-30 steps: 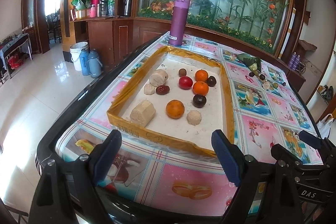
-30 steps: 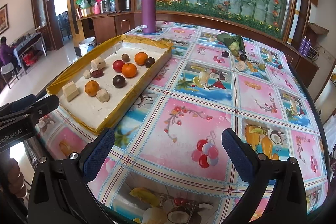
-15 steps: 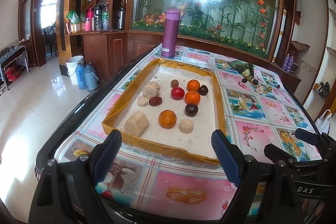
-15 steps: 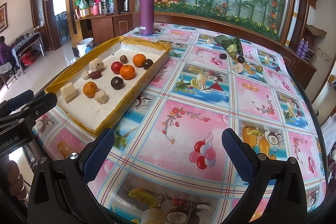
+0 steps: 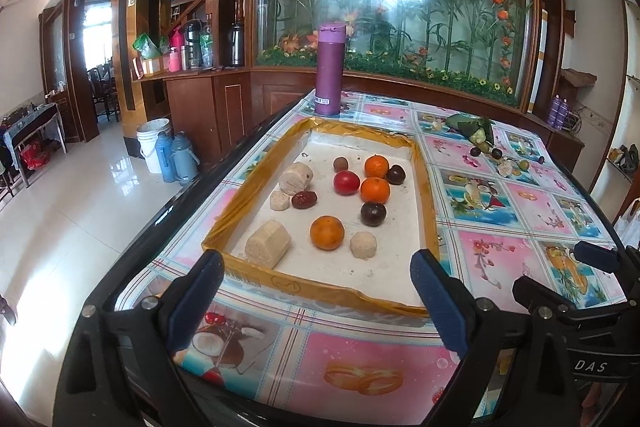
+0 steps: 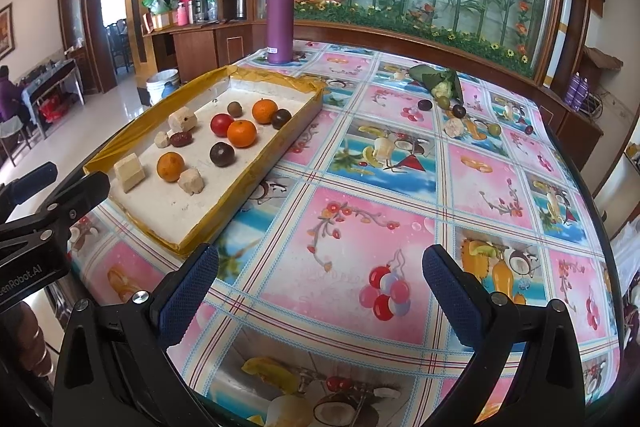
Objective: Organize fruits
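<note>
Fruits [image 5: 327, 232] lie unmoved in the tray [image 5: 320, 287]; left claw [image 5: 316, 307] has just been widening, empty.

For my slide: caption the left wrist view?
Open left gripper faces a tray of oranges and other fruit.

Both views were taken from above the near edge of the table [image 5: 520, 267], angled downward along blue-padded fingers [image 5: 196, 303] seen in the lower foreground. The left wrist view was aimed straight up the length of the tray [image 5: 320, 287], which lay close ahead and centred. The right wrist view was set further right, so the tray [image 6: 248, 183] was seen obliquely at left. The tray, the purple bottle [image 6: 280, 19], the scattered fruit [image 6: 452, 115] and the flowered glass wall [image 5: 400, 7] were shared by both.
</note>
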### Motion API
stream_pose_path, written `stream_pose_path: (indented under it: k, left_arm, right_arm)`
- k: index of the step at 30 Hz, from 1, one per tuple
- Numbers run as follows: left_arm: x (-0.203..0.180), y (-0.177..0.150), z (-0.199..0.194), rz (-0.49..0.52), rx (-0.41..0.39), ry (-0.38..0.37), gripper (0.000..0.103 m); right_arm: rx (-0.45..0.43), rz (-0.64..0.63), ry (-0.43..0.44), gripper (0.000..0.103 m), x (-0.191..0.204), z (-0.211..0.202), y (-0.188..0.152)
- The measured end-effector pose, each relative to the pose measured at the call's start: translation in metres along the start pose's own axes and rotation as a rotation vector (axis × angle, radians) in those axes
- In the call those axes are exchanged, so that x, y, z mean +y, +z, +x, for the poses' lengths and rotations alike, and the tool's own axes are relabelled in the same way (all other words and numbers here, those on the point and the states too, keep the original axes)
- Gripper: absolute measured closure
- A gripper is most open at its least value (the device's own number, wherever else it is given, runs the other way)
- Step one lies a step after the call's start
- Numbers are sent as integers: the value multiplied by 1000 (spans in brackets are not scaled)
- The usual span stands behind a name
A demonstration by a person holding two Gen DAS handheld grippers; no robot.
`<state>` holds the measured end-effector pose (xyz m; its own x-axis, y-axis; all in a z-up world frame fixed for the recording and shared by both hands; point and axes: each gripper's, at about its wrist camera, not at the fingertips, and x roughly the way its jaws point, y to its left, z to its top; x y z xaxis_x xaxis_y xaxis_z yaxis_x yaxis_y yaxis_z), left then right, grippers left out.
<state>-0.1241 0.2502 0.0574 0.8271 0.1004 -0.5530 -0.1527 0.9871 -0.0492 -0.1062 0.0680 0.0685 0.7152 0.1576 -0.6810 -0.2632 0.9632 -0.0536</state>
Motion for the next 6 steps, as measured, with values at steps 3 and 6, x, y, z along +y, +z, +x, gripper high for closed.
stream_pose_path:
  k: [3,6]
  left_arm:
    - [1,0,1,-5,7,7,7]
    - [2,1,3,-20,16,11,7]
  right_arm:
    - [6,1,-1,0,-1,1,0]
    - [9,1,-2,0,-2,0,-1]
